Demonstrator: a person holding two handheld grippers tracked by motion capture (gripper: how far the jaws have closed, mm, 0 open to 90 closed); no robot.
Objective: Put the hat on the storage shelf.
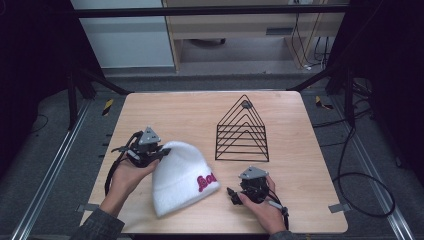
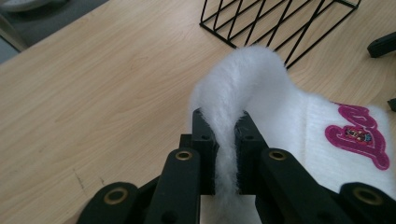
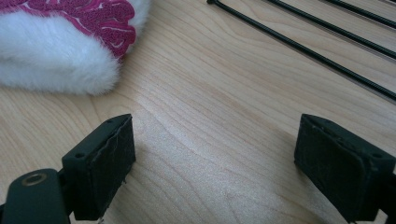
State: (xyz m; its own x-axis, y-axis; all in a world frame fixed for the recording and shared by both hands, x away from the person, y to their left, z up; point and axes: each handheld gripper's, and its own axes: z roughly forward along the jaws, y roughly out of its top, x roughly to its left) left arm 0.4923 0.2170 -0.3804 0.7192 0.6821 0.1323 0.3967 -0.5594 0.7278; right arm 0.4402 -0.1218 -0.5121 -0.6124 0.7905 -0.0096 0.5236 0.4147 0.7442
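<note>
White beanie [image 2: 299, 121] fabric sits pinched in the left tool [image 2: 226, 140]; the right tool [image 3: 212, 168] is spread wide.

You have one white fuzzy hat [image 1: 182, 175] on the table, bearing one pink embroidered patch [image 1: 205, 182]. You have one black wire rack [image 1: 242, 131], built of several nested triangular frames; their exact number is hard to tell. You have one wooden table [image 1: 165, 112]. You hold two grippers: the left gripper [image 2: 225, 140] and the right gripper [image 3: 215, 172].
</note>
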